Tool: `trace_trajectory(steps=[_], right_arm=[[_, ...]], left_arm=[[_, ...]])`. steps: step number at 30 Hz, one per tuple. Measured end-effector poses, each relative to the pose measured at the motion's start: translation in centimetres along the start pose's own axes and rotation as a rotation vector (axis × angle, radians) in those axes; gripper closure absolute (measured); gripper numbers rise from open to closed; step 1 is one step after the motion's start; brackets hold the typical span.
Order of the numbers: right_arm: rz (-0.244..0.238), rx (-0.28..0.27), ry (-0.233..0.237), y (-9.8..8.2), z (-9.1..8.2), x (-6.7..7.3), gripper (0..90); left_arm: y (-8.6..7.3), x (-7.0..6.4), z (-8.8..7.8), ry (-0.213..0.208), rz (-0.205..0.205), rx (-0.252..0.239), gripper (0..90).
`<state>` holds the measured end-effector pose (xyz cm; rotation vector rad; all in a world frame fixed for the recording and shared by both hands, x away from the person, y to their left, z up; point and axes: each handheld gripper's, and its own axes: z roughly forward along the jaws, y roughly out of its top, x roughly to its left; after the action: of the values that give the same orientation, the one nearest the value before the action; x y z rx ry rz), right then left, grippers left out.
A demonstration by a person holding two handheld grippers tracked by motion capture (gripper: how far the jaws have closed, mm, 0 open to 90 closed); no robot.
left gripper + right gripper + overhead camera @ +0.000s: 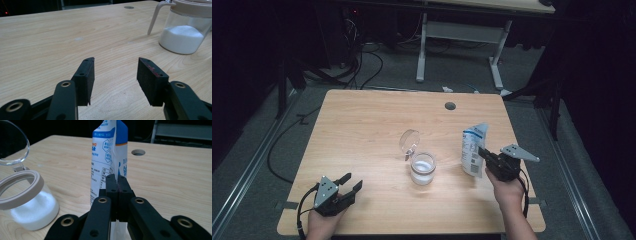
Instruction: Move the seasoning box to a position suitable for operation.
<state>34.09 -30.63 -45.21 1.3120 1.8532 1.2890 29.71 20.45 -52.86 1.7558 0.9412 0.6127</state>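
A clear jar (422,169) with white powder in it stands mid-table, its hinged lid (409,140) flipped up; it also shows as the jar (184,32) and the jar (25,202). A white and blue pouch (474,150) stands upright to its right. My right gripper (484,154) is shut on the pouch's edge, and the pouch (107,160) rises above the pressed jaws of the right gripper (116,180). My left gripper (350,181) rests near the front left of the table (362,125), open, and nothing lies between the fingers of the left gripper (116,61).
A round cable hole (450,106) sits near the table's far edge. Beyond the table are a white desk frame (459,45) and cables on the grey floor (377,75). Bare wood lies between the left gripper and the jar.
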Motion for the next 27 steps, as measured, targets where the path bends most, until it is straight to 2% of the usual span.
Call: trace_trajectory(steps=[10, 13, 15, 17, 21, 27], right_arm=[[0.015, -0.105, 0.014, -1.3, 0.0, 0.1, 90.0], [0.038, -0.169, 0.013, -1.9, -0.5, 0.0, 90.0], [0.038, -0.160, 0.005, -1.8, -0.4, -0.1, 90.0], [0.057, -0.176, 0.009, -2.0, -0.5, -0.6, 90.0], [0.035, -0.175, -0.010, -2.3, -0.4, -1.0, 90.0], [0.036, -0.189, -0.031, -2.7, -0.1, -1.8, 90.0]], left_arm=[[-0.1, 0.0, -0.5, 0.035, -0.001, -0.009, 48.8], [-0.2, -0.2, -0.7, 0.039, -0.007, -0.013, 48.5], [-0.2, -0.3, -0.8, 0.037, -0.002, -0.015, 48.5], [-0.2, -0.5, -0.9, 0.035, 0.007, -0.013, 48.5], [-0.2, -0.5, -1.1, 0.036, 0.009, -0.018, 48.5], [-0.3, -0.3, -1.2, 0.034, 0.003, -0.018, 48.3]])
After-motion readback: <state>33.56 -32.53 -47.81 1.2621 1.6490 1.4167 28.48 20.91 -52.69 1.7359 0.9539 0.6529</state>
